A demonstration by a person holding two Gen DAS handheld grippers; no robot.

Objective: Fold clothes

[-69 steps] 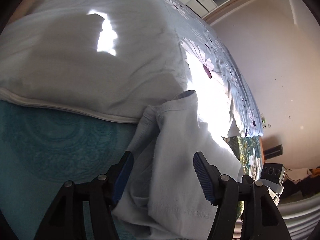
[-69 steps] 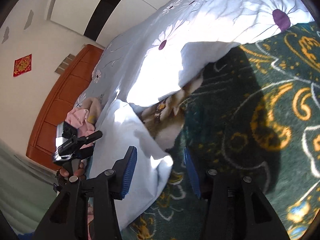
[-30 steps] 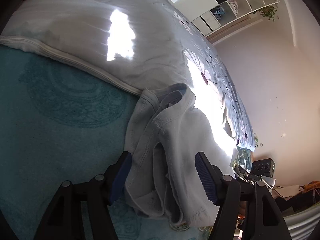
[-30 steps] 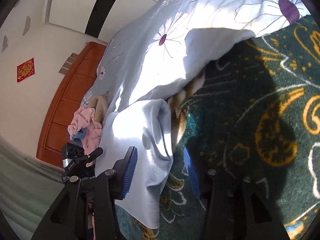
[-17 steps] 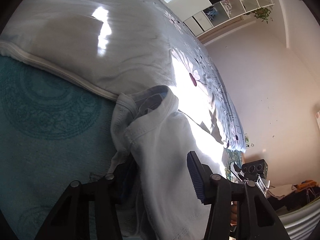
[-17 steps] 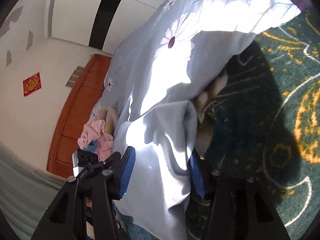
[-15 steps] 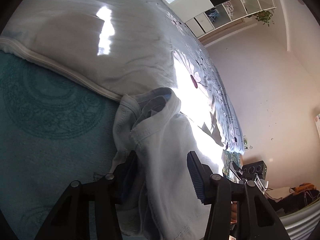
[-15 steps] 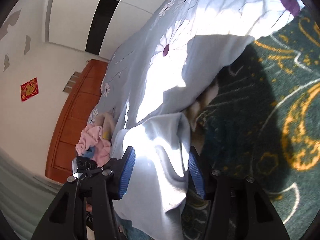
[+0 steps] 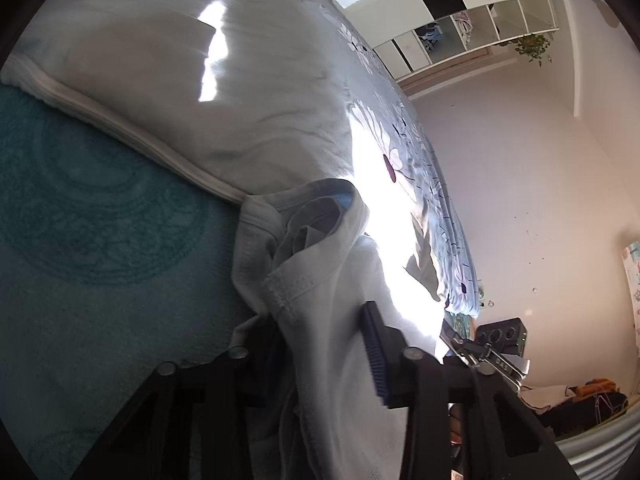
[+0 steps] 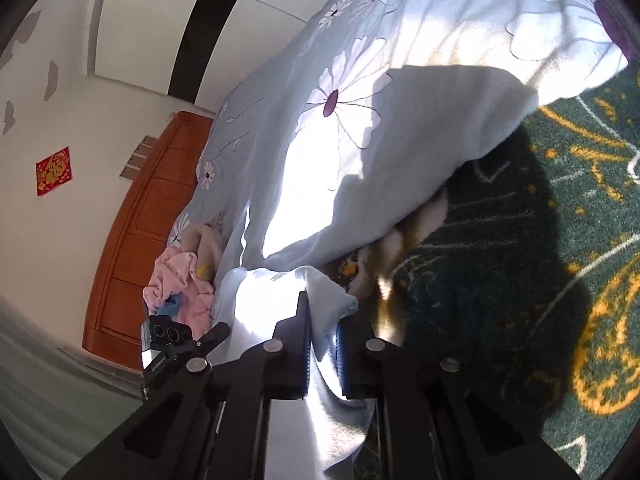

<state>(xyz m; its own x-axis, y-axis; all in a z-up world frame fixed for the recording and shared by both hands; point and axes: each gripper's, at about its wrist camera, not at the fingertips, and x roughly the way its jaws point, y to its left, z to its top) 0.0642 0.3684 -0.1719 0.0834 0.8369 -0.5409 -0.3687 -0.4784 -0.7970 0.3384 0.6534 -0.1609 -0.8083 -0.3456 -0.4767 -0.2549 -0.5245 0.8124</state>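
A pale white garment [image 9: 320, 320] lies bunched on the teal bed cover [image 9: 100, 280], its collar end towards the quilt. My left gripper [image 9: 324, 344] is closing around its stitched hem, jaws still partly apart with the cloth between them; the left pad is hidden by fabric. In the right wrist view the same garment [image 10: 272, 304] runs away to the left. My right gripper [image 10: 322, 340] is shut on its corner, which sticks out above the pads. The left gripper also shows in the right wrist view [image 10: 176, 344], and the right gripper in the left wrist view [image 9: 480, 356].
A flowered light-blue quilt [image 10: 360, 128] is heaped across the bed. A pink garment [image 10: 176, 284] lies by the wooden headboard [image 10: 140, 240]. A dark green patterned blanket [image 10: 540, 280] covers the right. A white pillow or quilt edge [image 9: 160, 100] lies beyond the garment.
The right gripper has closed from open onto the garment's corner. The left gripper's jaws have narrowed around the garment's hem and the garment has bunched up towards it.
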